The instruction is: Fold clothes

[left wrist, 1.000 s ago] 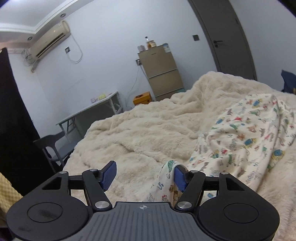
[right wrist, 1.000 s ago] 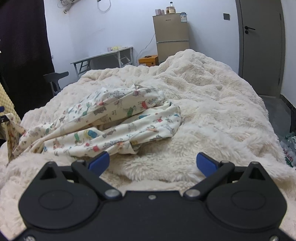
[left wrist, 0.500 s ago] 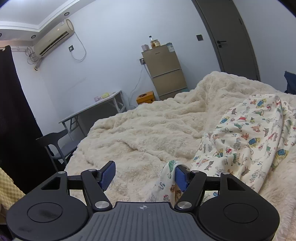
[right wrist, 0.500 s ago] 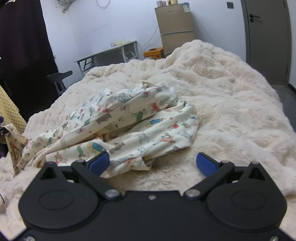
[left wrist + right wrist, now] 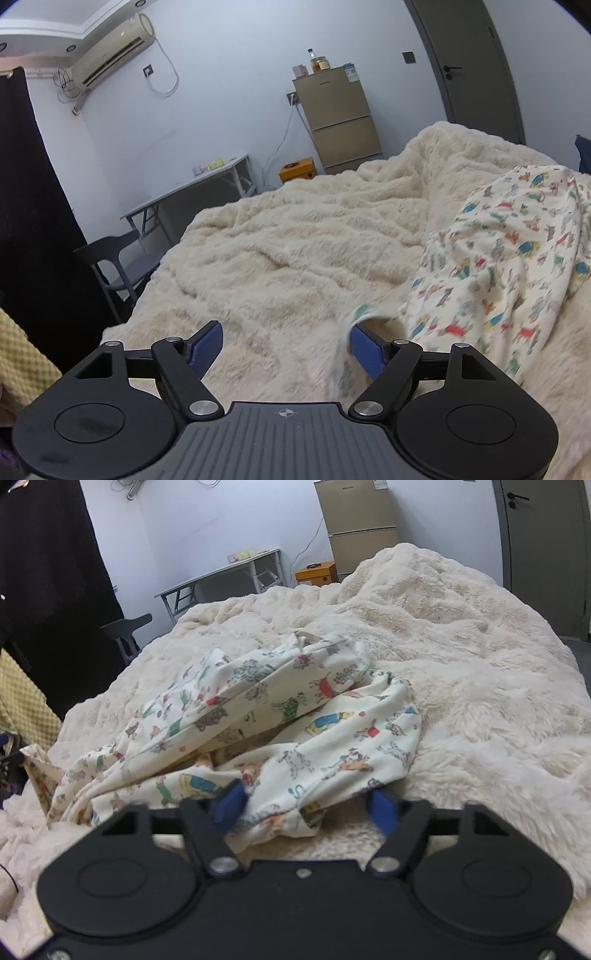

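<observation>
Left wrist view: left gripper (image 5: 286,347) has its jaws spread wide, nothing clamped between them. A corner of the printed garment (image 5: 506,258) drapes over the right-hand blue pad (image 5: 365,349); whether it is caught there or only resting cannot be told, the cloth is blurred at that spot. The rest of the garment lies crumpled on the fluffy cream blanket (image 5: 288,258), to the right of the gripper. Beyond the blanket: a tan fridge (image 5: 338,120), an orange box (image 5: 297,169) on the floor left of the fridge, a grey table (image 5: 192,195) further left of it, a dark chair (image 5: 118,258) near the blanket's left edge. Grey door (image 5: 476,66) to the right of the fridge.

Right wrist view: right gripper (image 5: 306,806) is partly open, jaws straddling the near hem of the garment (image 5: 280,723). Cloth sits between the pads; left pad (image 5: 229,805) touches it, right pad contact unclear. Garment is bunched in the middle of the blanket (image 5: 461,657), one end trailing toward the blanket's left edge.
</observation>
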Demonstrator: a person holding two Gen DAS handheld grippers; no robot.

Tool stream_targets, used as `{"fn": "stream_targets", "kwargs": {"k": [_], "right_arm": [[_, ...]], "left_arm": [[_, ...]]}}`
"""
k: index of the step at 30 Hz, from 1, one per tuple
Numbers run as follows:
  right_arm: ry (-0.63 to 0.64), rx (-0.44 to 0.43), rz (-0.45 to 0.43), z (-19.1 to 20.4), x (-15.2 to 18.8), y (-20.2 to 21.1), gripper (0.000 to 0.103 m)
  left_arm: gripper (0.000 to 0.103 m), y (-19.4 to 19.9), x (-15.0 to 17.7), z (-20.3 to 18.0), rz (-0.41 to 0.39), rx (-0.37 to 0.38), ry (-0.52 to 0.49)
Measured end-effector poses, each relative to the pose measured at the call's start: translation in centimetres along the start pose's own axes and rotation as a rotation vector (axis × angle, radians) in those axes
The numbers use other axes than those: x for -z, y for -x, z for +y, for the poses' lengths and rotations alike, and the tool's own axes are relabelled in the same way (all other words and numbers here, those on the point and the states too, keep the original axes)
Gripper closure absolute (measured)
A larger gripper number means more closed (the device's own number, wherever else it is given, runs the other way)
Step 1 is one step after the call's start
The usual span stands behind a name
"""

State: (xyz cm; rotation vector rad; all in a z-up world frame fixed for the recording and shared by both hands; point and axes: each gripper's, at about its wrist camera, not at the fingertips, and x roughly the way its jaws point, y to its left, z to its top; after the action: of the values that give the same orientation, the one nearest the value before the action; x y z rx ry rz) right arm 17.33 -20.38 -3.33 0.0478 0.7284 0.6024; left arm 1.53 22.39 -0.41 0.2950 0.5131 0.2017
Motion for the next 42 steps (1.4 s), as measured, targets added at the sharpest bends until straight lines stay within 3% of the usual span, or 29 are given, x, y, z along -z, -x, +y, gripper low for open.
{"fn": "stream_targets", "kwargs": {"k": [1, 4, 9, 14, 17, 25, 31, 34, 39, 42], "right_arm": [[0.006, 0.003, -0.004, 0.1, 0.0, 0.0, 0.071], [0.047, 0.013, -0.050, 0.9, 0.4, 1.0, 0.084], [0.036, -0.019, -0.159, 1.3, 0.3, 4.4, 0.088], [0.059, -0.046, -0.230, 2.0, 0.4, 8.7, 0.090], [0.067, -0.062, -0.274, 2.0, 0.8, 11.9, 0.091], [0.085, -0.050, -0.404, 1.9, 0.9, 19.5, 0.092], [0.147, 0.029, -0.517, 1.5, 0.5, 25.9, 0.091], [0.231, 0.059, -0.482, 2.0, 1.1, 27.3, 0.091], [0.644, 0.071, -0.172, 4.7, 4.3, 26.6, 0.088], [0.724, 0.035, -0.143, 4.5, 5.2, 27.7, 0.087]], "left_arm": [[0.029, -0.1, 0.4, 0.2, 0.005, 0.019, -0.001], [0.029, -0.4, 1.4, 1.0, 0.021, 0.076, -0.005], [0.029, -1.1, 3.1, 1.8, 0.055, 0.166, -0.019], [0.029, -4.7, 4.5, -1.0, 0.151, 0.206, -0.076], [0.029, -5.1, 4.8, -2.0, 0.156, 0.221, -0.096], [0.029, -1.5, 3.0, -2.1, -0.016, 0.356, -0.059], [0.029, 2.6, 0.8, -3.2, -0.177, 0.504, -0.046], [0.028, 3.3, 0.3, -4.5, -0.199, 0.547, -0.084], [0.027, 3.2, 0.2, -6.9, -0.208, 0.604, -0.174], [0.027, 3.1, 0.1, -8.4, -0.214, 0.638, -0.228]]}}
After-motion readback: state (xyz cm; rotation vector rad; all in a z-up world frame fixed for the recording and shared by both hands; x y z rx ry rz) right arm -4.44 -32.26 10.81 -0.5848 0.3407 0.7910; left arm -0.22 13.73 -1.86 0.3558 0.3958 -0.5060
